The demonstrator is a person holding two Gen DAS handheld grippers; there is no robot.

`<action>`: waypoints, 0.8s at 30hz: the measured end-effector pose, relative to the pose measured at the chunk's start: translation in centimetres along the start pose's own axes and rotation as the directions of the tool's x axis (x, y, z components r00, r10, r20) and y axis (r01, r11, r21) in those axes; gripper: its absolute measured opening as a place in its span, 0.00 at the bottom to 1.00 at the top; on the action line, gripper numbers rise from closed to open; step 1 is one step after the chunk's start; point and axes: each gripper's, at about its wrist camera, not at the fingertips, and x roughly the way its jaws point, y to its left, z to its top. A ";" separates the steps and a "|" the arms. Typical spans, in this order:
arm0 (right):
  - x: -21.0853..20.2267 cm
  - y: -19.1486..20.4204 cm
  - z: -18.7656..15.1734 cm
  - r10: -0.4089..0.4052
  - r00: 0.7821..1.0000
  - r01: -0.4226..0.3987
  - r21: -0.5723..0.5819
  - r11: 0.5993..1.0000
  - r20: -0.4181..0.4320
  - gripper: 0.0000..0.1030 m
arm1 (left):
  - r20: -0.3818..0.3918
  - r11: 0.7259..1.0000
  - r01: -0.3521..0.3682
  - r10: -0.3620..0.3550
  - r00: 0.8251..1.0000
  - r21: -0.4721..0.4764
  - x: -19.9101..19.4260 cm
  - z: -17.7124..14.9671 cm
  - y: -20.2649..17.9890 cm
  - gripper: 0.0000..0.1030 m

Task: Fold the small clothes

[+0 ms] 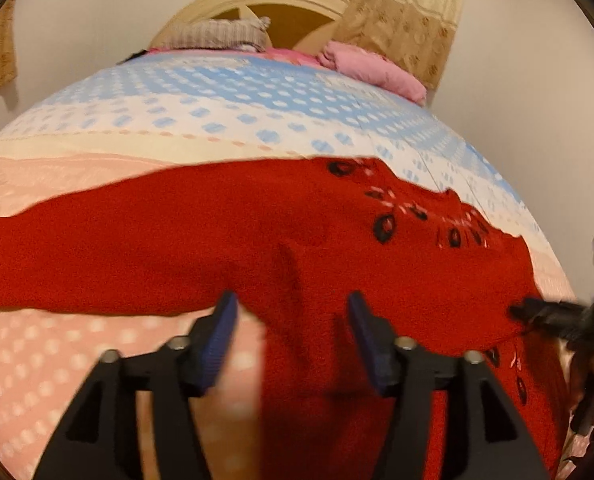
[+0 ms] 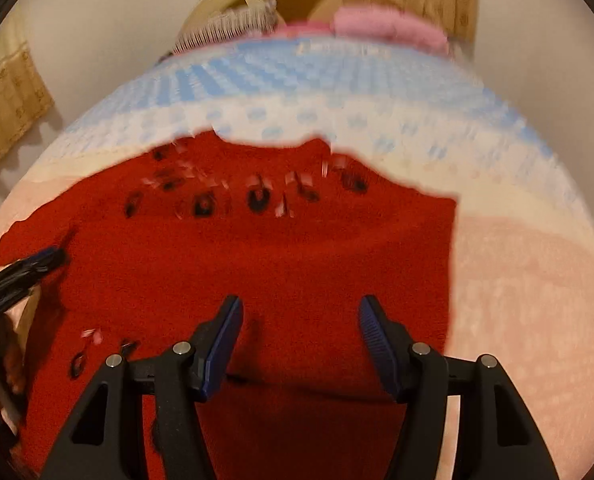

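A small red knitted sweater [image 1: 257, 240] with black and white embroidery near its collar lies spread on the bed; one sleeve stretches to the left in the left wrist view. It also shows in the right wrist view [image 2: 257, 264]. My left gripper [image 1: 293, 304] is open and empty, its blue-padded fingers just above the sweater's lower part. My right gripper [image 2: 301, 308] is open and empty above the sweater's body. The right gripper also shows at the right edge of the left wrist view [image 1: 553, 316], at the sweater's edge. The left gripper shows at the left edge of the right wrist view [image 2: 25, 268].
The bed is covered with a pink, cream and blue dotted sheet [image 1: 217, 120]. A pink folded blanket [image 1: 373, 68] and a grey striped cloth [image 1: 217, 34] lie at the headboard [image 1: 257, 0]. A beige curtain [image 1: 409, 12] hangs behind.
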 end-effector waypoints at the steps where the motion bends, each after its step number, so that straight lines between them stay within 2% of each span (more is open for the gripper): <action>1: -0.2 0.3 -0.4 -0.010 0.999 0.011 -0.019 1.000 0.033 0.60 | 0.018 1.000 -0.004 0.004 1.000 0.005 -0.8 0.0 0.7 0.68; 2: -0.6 0.6 -0.8 -0.025 0.998 0.027 -0.038 0.999 0.053 0.60 | 0.039 1.000 -0.019 0.018 0.999 0.016 -1.8 0.0 1.7 0.69; 4: -1.4 1.1 -1.5 -0.044 0.999 0.045 -0.043 0.998 0.027 0.60 | 0.071 0.995 -0.094 0.091 0.993 0.040 -3.3 0.1 4.1 0.76; 7: -2.5 2.8 -0.8 -0.076 0.996 0.079 -0.070 0.994 0.041 0.60 | 0.078 0.982 -0.186 0.184 0.980 0.020 -4.5 0.4 8.2 0.77; 10: -3.4 6.2 0.5 0.042 0.995 -0.031 -0.108 0.994 0.096 0.61 | 0.058 0.966 -0.257 0.259 0.964 -0.040 -5.3 0.4 12.2 0.76; 13: -2.6 10.4 1.1 0.105 0.986 -0.082 -0.178 0.981 0.127 0.63 | 0.043 0.944 -0.315 0.321 0.946 -0.098 -6.0 -0.1 15.5 0.77; 17: 0.1 15.5 0.3 0.237 0.970 -0.215 -0.255 0.943 0.057 0.63 | 0.010 0.920 -0.351 0.358 0.934 -0.173 -6.2 -1.0 18.5 0.77; 18: 0.9 16.8 -0.2 0.266 0.964 -0.251 -0.272 0.929 0.020 0.66 | 0.000 0.916 -0.354 0.361 0.933 -0.190 -6.2 -1.3 19.1 0.77; 20: 0.8 18.5 -1.4 0.207 0.976 -0.175 -0.334 0.926 0.062 0.69 | -0.010 0.906 -0.348 0.356 0.934 -0.242 -6.4 -1.6 20.7 0.76; 24: -0.4 18.8 -2.5 0.264 0.961 -0.220 -0.358 0.908 0.081 0.69 | -0.006 0.883 -0.335 0.353 0.936 -0.328 -7.3 -2.0 23.3 0.77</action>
